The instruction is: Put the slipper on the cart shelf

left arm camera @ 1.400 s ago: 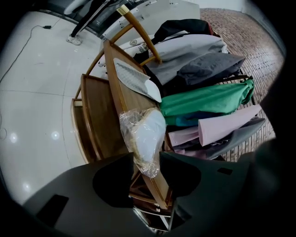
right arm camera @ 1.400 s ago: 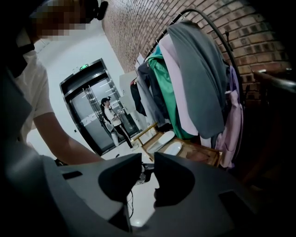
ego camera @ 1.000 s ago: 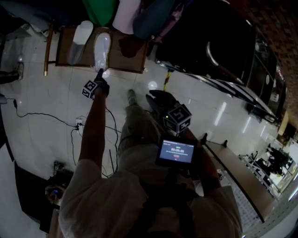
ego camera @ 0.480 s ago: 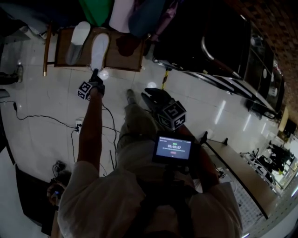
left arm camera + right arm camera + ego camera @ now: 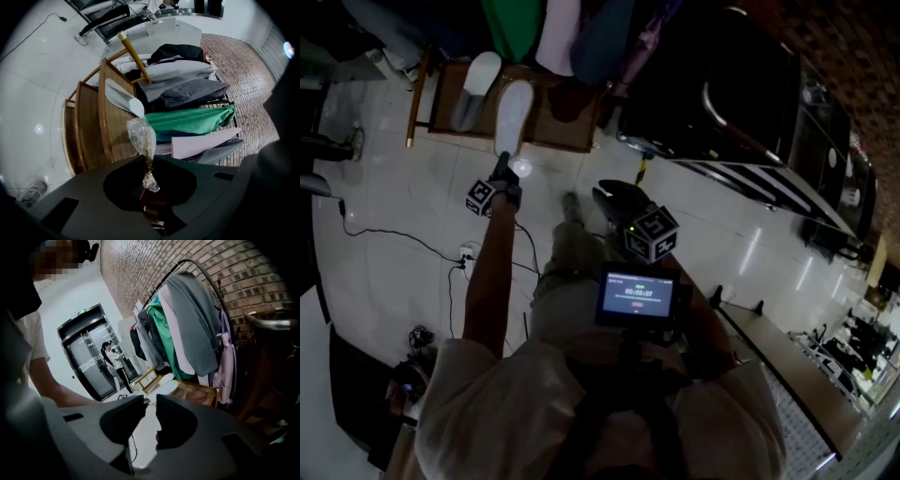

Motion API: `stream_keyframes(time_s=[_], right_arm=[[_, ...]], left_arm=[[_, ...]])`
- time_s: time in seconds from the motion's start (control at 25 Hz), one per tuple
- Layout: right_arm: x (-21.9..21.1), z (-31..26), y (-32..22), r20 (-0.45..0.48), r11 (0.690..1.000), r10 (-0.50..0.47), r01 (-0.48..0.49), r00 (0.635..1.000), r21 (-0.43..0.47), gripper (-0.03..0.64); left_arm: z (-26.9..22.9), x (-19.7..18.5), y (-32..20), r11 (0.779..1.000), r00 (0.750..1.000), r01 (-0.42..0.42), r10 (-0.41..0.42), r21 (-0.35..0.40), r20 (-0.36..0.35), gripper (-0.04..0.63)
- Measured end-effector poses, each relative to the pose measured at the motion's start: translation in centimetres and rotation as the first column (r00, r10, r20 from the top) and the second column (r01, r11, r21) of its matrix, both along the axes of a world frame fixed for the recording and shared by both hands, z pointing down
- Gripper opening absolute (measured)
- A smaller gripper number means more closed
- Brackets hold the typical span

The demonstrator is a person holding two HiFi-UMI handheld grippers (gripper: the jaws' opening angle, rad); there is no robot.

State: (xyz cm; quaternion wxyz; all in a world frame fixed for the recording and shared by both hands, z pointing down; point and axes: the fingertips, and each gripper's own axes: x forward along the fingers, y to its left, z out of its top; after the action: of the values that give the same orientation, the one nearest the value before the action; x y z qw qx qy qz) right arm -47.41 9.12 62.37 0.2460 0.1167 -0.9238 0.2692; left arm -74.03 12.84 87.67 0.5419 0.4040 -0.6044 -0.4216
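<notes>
Left gripper view: left gripper (image 5: pixel 149 183) jaws pinch the clear-plastic-wrapped white slipper (image 5: pixel 142 137) by the brown wooden cart shelf (image 5: pixel 112 140); right gripper (image 5: pixel 151 420) jaws stand narrowly apart, empty.

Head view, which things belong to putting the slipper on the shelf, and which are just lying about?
In the job:
slipper in clear wrap
left claw, shut on it
wooden shelf

Lying about:
second slipper, on the shelf
hanging clothes
right claw, open and empty
</notes>
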Motion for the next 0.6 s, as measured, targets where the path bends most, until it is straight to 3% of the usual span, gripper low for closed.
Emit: stream_keyframes(time_s=[0.4, 0.6], right_arm=[[2.6, -1.8, -1.6, 0.080, 0.994, 0.101, -0.104, 0.992, 0.034, 0.094], [5.2, -3.5, -2.5, 0.124, 0.990, 0.115, -0.125, 0.986, 0.069, 0.094]], left_arm=[[-6.4, 4.4, 3.1, 0.998, 0.998, -0.061, 0.061, 0.024, -0.013, 0.048], [-9.6, 7.5, 3.7, 0.996, 0.996, -0.085, 0.085, 0.002, 0.023, 0.047]])
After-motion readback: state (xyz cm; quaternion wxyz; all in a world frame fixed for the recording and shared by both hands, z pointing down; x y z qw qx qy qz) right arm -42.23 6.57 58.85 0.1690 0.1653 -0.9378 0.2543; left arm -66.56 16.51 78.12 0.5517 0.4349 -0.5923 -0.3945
